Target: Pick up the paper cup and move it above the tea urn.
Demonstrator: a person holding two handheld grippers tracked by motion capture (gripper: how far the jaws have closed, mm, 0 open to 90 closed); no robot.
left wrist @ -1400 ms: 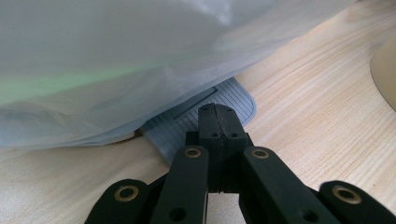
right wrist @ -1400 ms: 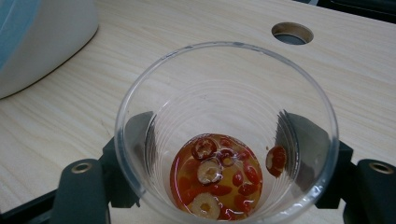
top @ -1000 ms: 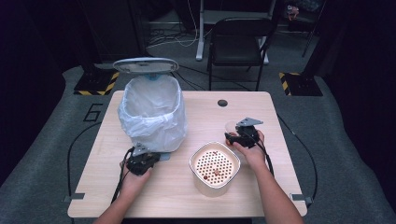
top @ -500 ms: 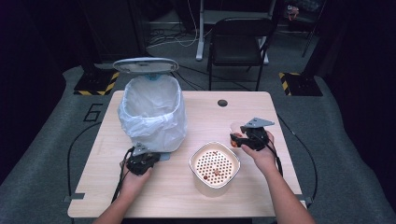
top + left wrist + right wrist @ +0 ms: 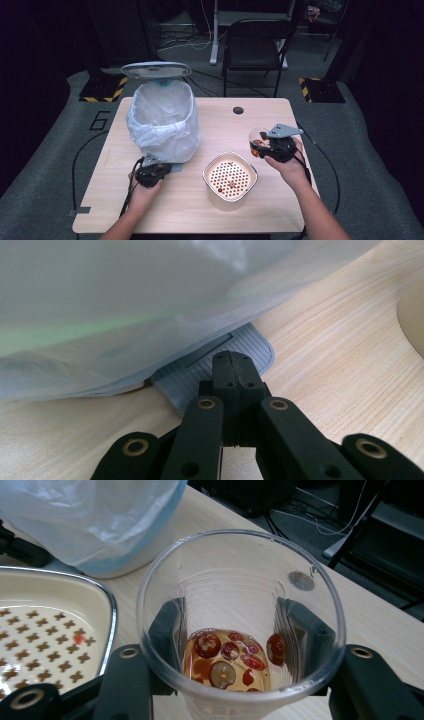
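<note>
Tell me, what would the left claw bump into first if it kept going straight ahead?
Probably the bin's grey foot pedal: the shut left claw already has its tips over it. Just beyond hangs the white bin bag on the pedal bin. Whether the tips touch the pedal is unclear.

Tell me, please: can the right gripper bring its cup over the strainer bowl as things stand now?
Probably yes. The right gripper, shut on the clear cup, is held just beside the strainer bowl, and nothing stands on the table between them.
</note>
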